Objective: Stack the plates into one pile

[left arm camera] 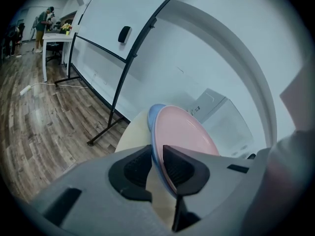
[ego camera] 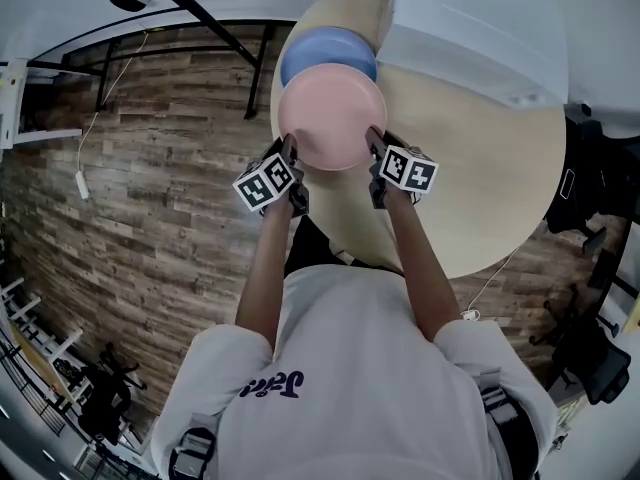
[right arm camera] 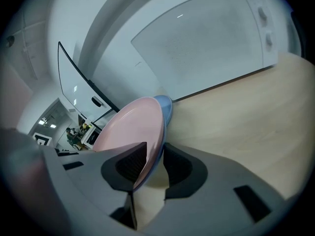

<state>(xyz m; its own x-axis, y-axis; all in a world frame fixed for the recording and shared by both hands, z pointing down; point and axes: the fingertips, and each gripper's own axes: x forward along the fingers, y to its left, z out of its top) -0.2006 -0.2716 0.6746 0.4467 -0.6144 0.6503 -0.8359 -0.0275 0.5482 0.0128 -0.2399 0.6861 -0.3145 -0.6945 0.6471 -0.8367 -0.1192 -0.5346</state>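
A pink plate [ego camera: 332, 118] is held level between my two grippers over the near left part of the round beige table [ego camera: 480, 168]. My left gripper [ego camera: 290, 150] is shut on its left rim and my right gripper [ego camera: 375, 144] on its right rim. In the left gripper view the pink plate [left arm camera: 184, 132] runs edge-on between the pads of my left gripper [left arm camera: 157, 167]. The right gripper view shows the pink plate [right arm camera: 130, 129] clamped the same way in my right gripper [right arm camera: 155, 167]. A blue plate [ego camera: 328, 53] lies on the table just beyond, partly covered by the pink one.
A large white box [ego camera: 470, 28] stands at the back of the table, right of the blue plate. A black whiteboard stand [ego camera: 200, 28] is on the wood floor to the left. A white cable [ego camera: 490, 288] hangs off the table's near right edge, with dark chairs [ego camera: 590, 358] beyond.
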